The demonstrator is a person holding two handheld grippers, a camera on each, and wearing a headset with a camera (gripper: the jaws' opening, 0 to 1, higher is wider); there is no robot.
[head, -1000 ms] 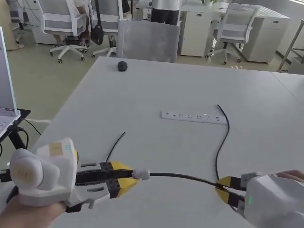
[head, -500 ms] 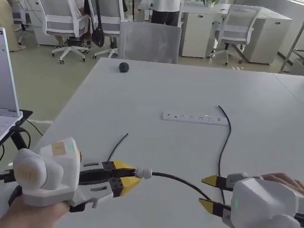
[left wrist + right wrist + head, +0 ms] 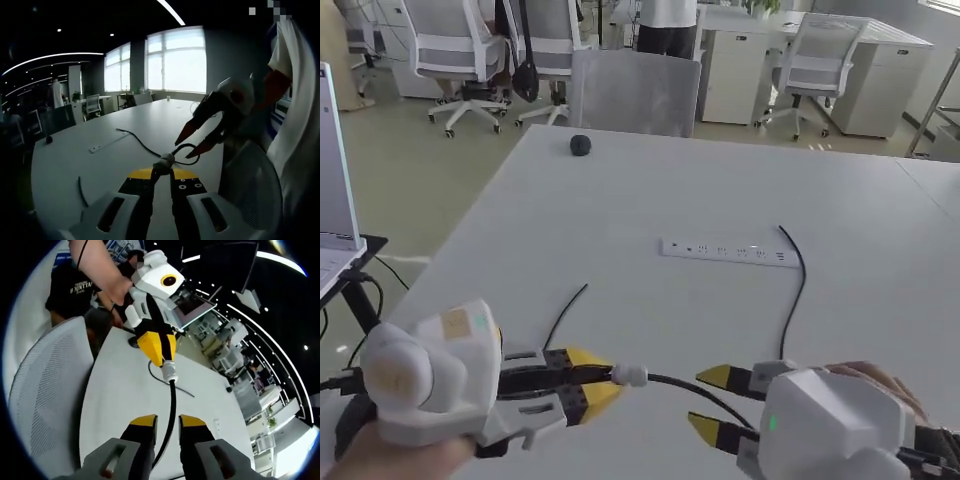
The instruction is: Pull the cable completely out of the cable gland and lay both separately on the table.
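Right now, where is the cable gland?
Low centre in the head view: the cable gland is clamped in the left claw, the open right claw beside it.

A middle stretch of the cable point(image 3: 800, 290) lies hidden behind the right hand-held gripper point(image 3: 698, 398).

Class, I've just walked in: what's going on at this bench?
A person works two grippers over a white table. The left gripper is shut on the small white cable gland, held above the table. The thin black cable is in the gland, not yet pulled out, passing between the open jaws of the right gripper.
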